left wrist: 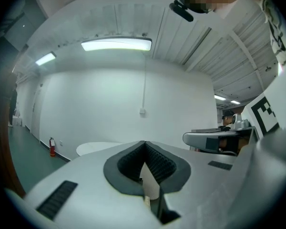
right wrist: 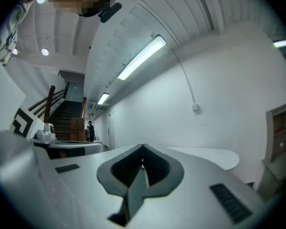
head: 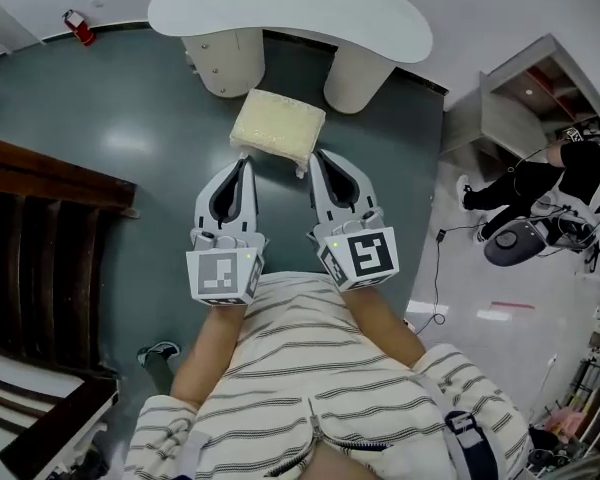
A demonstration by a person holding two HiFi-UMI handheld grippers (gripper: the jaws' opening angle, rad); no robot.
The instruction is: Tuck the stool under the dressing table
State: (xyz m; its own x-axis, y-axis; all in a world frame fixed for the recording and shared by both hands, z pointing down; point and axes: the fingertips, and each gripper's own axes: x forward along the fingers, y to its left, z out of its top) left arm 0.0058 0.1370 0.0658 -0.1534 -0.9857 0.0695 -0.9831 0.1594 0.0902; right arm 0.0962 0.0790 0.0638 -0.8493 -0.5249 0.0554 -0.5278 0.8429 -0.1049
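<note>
The stool (head: 277, 126) has a cream fuzzy square cushion and stands on the green floor just in front of the dressing table (head: 290, 8). The table has a white curved top on two round cream legs, and the stool's far edge lies between those legs. My left gripper (head: 245, 158) and right gripper (head: 315, 154) are both shut, side by side, tips against the cushion's near edge. Nothing is held in either. The left gripper view shows closed jaws (left wrist: 144, 142) with the table top (left wrist: 97, 148) beyond; the right gripper (right wrist: 143, 146) is shut too, with the table top (right wrist: 214, 156) ahead.
A dark wooden staircase (head: 40, 248) fills the left. A red fire extinguisher (head: 78, 26) stands by the far wall. At the right are a white cabinet (head: 520, 98), a crouching person (head: 570, 168) and a cable (head: 438, 268) on the floor.
</note>
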